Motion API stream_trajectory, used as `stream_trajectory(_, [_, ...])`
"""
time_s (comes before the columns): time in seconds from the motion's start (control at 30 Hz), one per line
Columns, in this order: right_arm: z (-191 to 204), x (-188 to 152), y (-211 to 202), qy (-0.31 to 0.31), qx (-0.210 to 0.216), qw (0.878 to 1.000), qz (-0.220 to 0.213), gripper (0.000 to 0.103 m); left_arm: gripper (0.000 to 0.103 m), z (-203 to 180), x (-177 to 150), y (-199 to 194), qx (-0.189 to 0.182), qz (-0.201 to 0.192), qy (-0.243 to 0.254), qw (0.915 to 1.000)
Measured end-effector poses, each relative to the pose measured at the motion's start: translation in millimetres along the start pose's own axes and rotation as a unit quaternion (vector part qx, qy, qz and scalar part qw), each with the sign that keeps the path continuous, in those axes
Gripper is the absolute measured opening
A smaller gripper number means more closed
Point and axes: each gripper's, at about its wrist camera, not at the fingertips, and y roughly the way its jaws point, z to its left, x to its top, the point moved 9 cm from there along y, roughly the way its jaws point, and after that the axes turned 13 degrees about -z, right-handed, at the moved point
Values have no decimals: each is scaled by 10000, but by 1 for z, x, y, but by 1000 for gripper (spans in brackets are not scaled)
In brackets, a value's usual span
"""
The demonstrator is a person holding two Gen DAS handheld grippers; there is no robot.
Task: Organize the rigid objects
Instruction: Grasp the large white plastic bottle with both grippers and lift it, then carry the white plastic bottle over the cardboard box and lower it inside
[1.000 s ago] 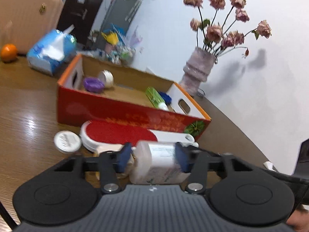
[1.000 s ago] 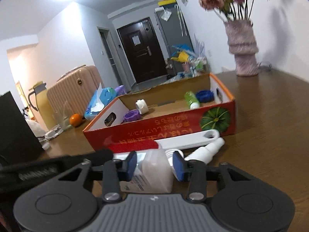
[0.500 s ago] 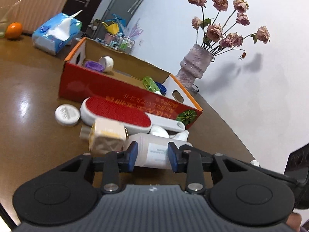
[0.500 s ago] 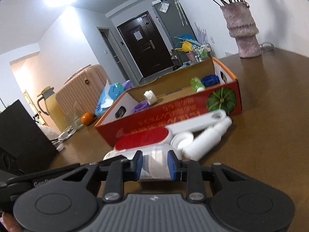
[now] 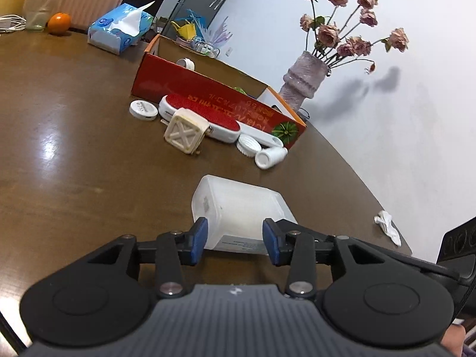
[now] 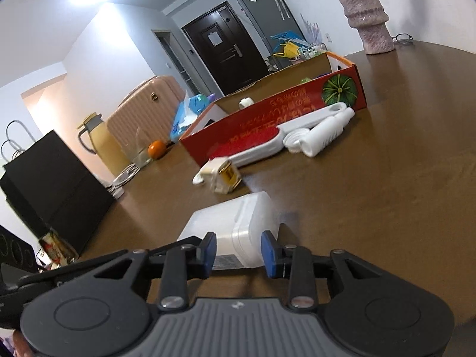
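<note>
A translucent white plastic container (image 5: 238, 199) lies lengthwise on the brown table (image 5: 74, 163), its labelled near end between the blue pads of my left gripper (image 5: 233, 238). In the right wrist view the same container (image 6: 235, 220) sits between the pads of my right gripper (image 6: 238, 251). Both pairs of pads touch its sides while the jaws are opening. Farther off stands the red cardboard box (image 5: 208, 95). In front of it lie a red lint brush (image 5: 208, 113), a cream square block (image 5: 184, 132), a white round lid (image 5: 143, 109) and a white tube (image 5: 270, 157).
A vase of dried roses (image 5: 303, 80) stands behind the box. A blue tissue pack (image 5: 119, 28) and an orange (image 5: 59, 23) sit at the far left. Crumpled paper (image 5: 386, 226) lies near the table's right edge. A black case (image 6: 50, 184) stands left of the table.
Both grippers have drawn back from the red box with the white container between them. The box and the loose items in front of it now look smaller and farther away.
</note>
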Motion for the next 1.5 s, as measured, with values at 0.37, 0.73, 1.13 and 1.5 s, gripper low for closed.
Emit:
stream_trajectory(0.37, [-2, -9, -17, 275, 1, 9996, -13, 37, 56, 2, -7, -14, -109, 28, -193, 9997])
stream_trajectory(0.73, [-14, -3, 7, 460, -113, 9989, -45, 60, 77, 19, 0, 9, -60, 120, -362, 9993])
stream_trajectory(1.13, [-26, -6, 23, 1549, 217, 9875, 215, 49, 53, 20, -3, 13, -507, 159, -887, 9946])
stream_trajectory(1.5, [-14, -2, 4, 1246, 139, 9921, 94, 46, 43, 12, -3, -6, -529, 19, -846, 9950])
